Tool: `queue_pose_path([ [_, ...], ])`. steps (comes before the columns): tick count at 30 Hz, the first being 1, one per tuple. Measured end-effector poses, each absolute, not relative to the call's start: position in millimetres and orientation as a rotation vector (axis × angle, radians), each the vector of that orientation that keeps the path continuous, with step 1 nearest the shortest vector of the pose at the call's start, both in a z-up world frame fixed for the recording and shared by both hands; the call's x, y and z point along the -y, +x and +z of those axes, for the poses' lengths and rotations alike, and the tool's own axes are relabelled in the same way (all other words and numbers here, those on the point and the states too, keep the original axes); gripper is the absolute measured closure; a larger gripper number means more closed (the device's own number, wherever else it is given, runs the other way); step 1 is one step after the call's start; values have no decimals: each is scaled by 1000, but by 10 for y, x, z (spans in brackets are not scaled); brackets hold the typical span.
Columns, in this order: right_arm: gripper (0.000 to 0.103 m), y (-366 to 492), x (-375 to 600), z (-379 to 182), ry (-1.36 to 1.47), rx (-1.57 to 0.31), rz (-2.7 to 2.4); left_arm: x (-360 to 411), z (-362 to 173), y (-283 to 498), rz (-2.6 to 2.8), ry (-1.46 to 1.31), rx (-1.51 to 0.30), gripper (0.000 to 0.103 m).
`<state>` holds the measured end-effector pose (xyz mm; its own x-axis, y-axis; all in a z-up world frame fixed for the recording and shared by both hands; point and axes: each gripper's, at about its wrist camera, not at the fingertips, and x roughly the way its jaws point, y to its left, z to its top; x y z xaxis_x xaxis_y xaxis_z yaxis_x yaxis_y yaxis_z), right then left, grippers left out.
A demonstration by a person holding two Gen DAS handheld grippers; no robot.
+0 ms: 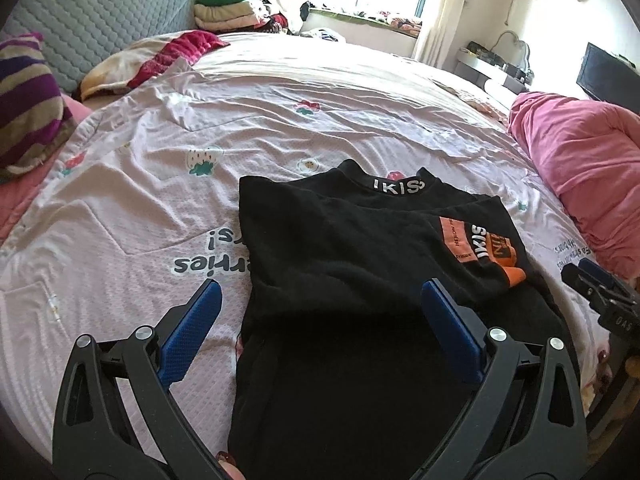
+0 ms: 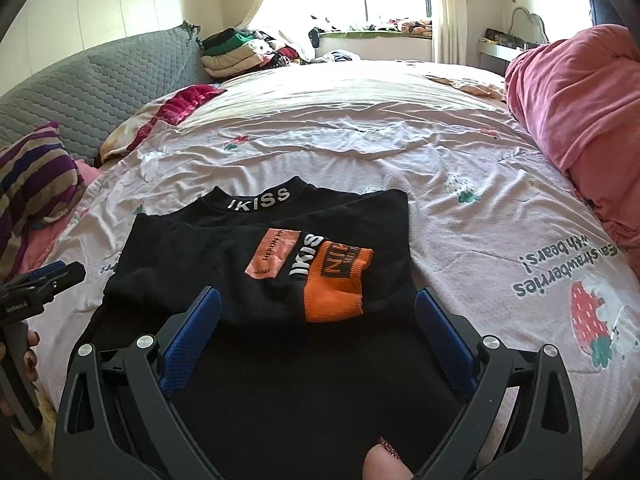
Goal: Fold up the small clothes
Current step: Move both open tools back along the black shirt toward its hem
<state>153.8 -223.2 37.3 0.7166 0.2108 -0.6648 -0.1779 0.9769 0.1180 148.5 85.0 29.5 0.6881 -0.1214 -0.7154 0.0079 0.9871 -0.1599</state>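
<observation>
— On the bed sheet (image 2: 400,152), the black top (image 2: 256,288) lies half folded; my left gripper (image 1: 320,296) and right gripper (image 2: 316,304) both gape, empty.
— Then grasp the near hem evenly and fold toward the collar.

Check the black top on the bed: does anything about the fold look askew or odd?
Mildly. The black IKISS top lies folded on the pink strawberry-print bedsheet, but its folded-over sleeve with the orange cuff crosses the body at a slant, and the edges don't line up squarely. No damage shows.
</observation>
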Motion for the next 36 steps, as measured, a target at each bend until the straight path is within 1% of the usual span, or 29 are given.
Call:
queue_pose_path([
  [11, 5, 1305, 2395, 434, 47, -745, 212, -732, 468, 1206, -64, -93, -768, 10],
  [20, 5, 1137, 2574, 418, 52, -742, 204, -664, 413, 967, -52, -71, -772, 10],
  [36, 5, 936, 2784, 365, 73, -742, 189, -782, 361, 745, -20, -119, -772, 10],
])
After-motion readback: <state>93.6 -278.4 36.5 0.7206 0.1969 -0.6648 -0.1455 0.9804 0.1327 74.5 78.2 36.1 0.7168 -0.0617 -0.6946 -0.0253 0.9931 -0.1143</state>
